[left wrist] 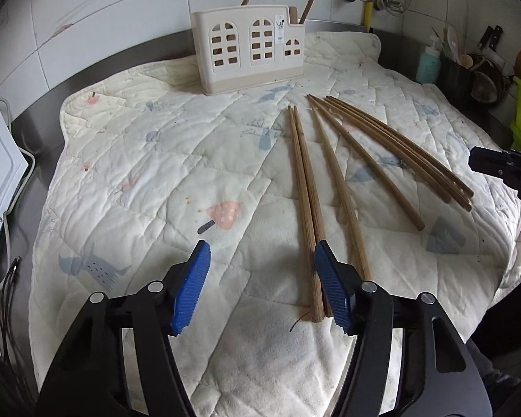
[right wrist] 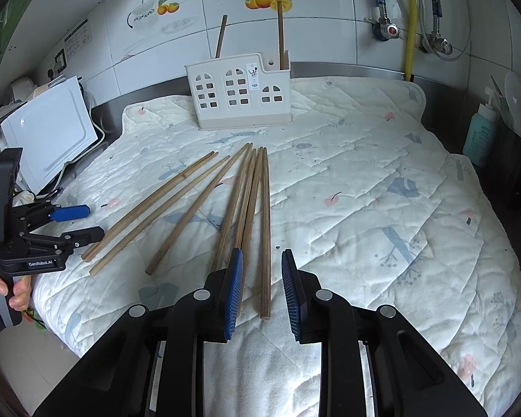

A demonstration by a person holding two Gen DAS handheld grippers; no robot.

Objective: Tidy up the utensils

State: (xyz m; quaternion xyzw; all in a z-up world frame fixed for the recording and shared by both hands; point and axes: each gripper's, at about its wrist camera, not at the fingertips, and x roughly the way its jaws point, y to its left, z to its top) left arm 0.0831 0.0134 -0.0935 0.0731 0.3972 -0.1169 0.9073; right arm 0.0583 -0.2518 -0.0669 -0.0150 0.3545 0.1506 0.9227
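Observation:
Several long wooden chopsticks (left wrist: 344, 173) lie fanned out on a quilted white cloth (left wrist: 156, 173); they also show in the right wrist view (right wrist: 225, 201). A cream utensil holder (left wrist: 248, 54) with window cut-outs stands at the back, two chopsticks upright in it; it also shows in the right wrist view (right wrist: 239, 92). My left gripper (left wrist: 262, 278) is open and empty, its right finger beside the near ends of the leftmost pair. My right gripper (right wrist: 262, 288) is open, low over the near end of the rightmost chopstick (right wrist: 265, 243), which lies between its jaws.
A white appliance (right wrist: 48, 132) with cables stands left of the cloth. A teal bottle (right wrist: 481, 135) and a dark holder of spoons stand at the right. Pipes and valves (right wrist: 389, 31) run on the tiled wall. The steel counter (left wrist: 27, 132) edges the cloth.

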